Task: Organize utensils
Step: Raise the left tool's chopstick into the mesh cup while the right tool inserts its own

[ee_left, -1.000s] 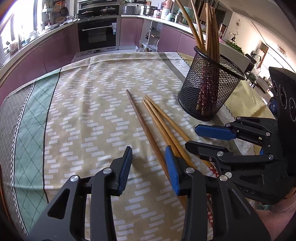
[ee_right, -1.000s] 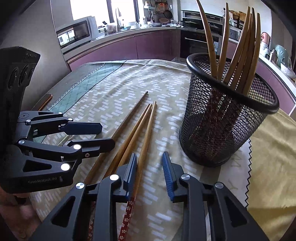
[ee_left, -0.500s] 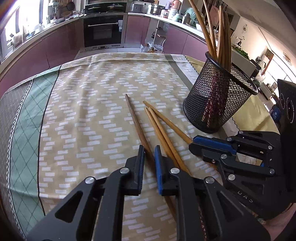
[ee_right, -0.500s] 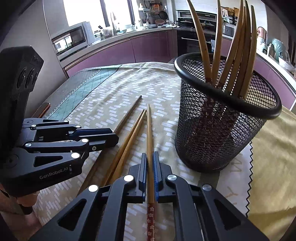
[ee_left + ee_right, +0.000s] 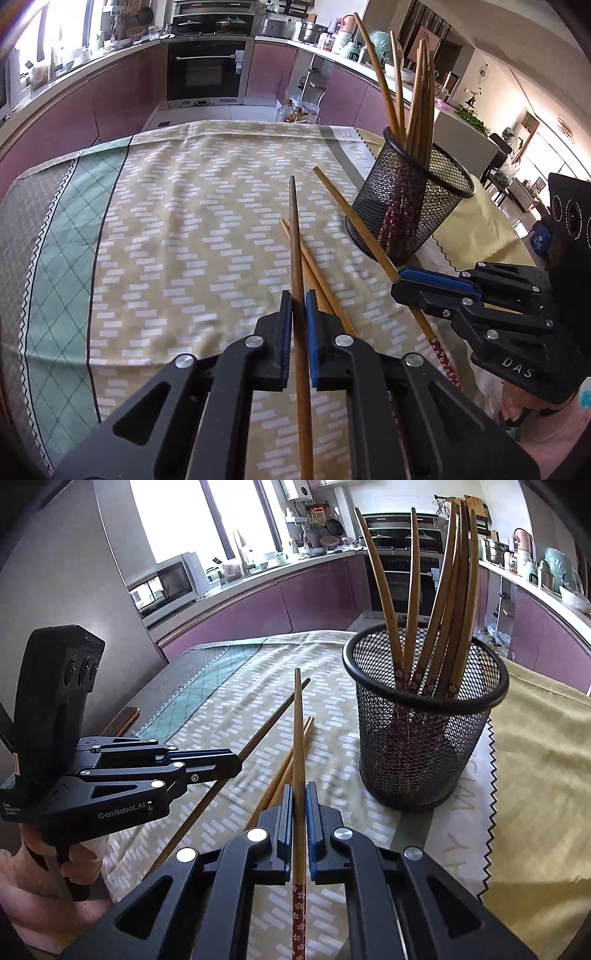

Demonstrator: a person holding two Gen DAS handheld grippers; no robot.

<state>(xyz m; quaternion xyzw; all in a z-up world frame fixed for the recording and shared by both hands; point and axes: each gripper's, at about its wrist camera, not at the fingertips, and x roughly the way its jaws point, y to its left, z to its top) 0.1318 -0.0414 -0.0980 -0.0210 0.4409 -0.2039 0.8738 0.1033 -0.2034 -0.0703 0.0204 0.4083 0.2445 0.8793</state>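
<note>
Left wrist view: left gripper [image 5: 298,295] clamped on dark chopstick [image 5: 295,236]; two loose chopsticks [image 5: 314,269] beneath it, mesh cup [image 5: 410,210] beyond to the right; bare tablecloth [image 5: 166,229] left of cup.

Right wrist view: right gripper [image 5: 299,788] clamped on pale chopstick [image 5: 297,731], mesh cup [image 5: 421,746] just right; left gripper [image 5: 225,762] left of cup.

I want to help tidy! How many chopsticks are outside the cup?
4: one chopstick in the left gripper, one in the right gripper, two lying on the cloth. None seem hidden.
</note>
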